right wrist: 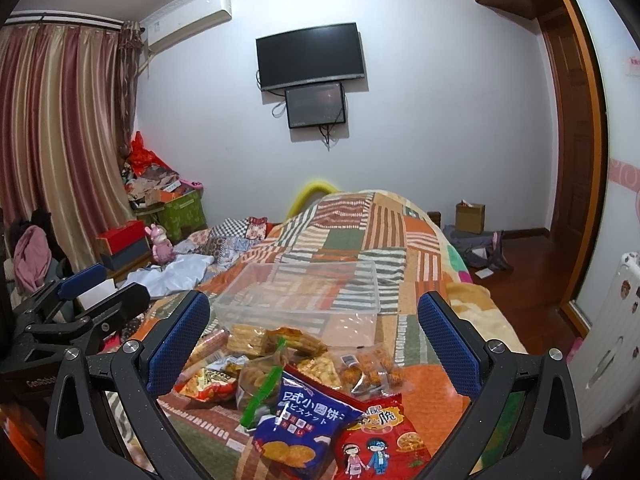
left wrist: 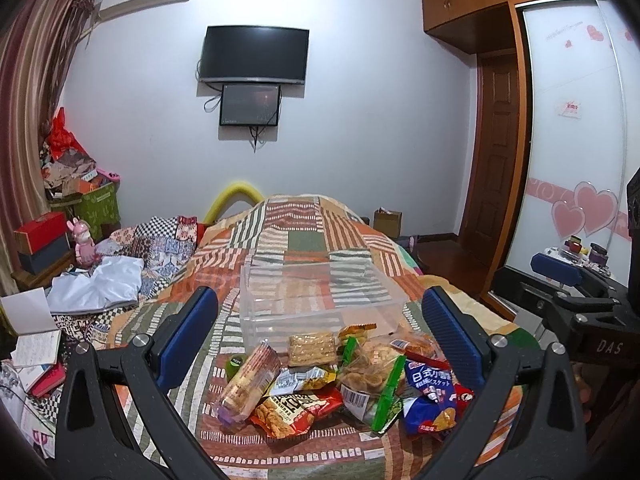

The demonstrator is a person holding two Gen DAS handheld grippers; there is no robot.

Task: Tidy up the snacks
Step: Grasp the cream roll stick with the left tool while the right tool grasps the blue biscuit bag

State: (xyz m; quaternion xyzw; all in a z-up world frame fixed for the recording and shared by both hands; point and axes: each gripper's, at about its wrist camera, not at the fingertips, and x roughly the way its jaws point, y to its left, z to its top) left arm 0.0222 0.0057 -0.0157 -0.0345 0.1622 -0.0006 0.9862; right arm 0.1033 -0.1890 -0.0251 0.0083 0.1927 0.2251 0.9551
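A pile of snack packets [left wrist: 332, 380] lies on the patchwork bedspread, in front of a clear plastic box [left wrist: 320, 300]. The pile holds a blue biscuit bag [left wrist: 430, 396], a red-orange crisp bag [left wrist: 292, 412] and a clear bag with a green clip [left wrist: 372, 384]. My left gripper [left wrist: 320, 340] is open and empty, hovering over the pile. My right gripper [right wrist: 314, 340] is open and empty above the same pile [right wrist: 304, 384], the blue biscuit bag [right wrist: 296, 424] and a red bag [right wrist: 376, 440] nearest it. The clear box [right wrist: 304, 296] lies beyond.
The right gripper shows at the right edge of the left wrist view [left wrist: 560, 280]. The left gripper shows at the left of the right wrist view [right wrist: 92, 292]. Crumpled bedding and white cloth [left wrist: 100, 284] lie left. Boxes and clutter [right wrist: 160, 208] stand by the curtain. The bed edge drops off right.
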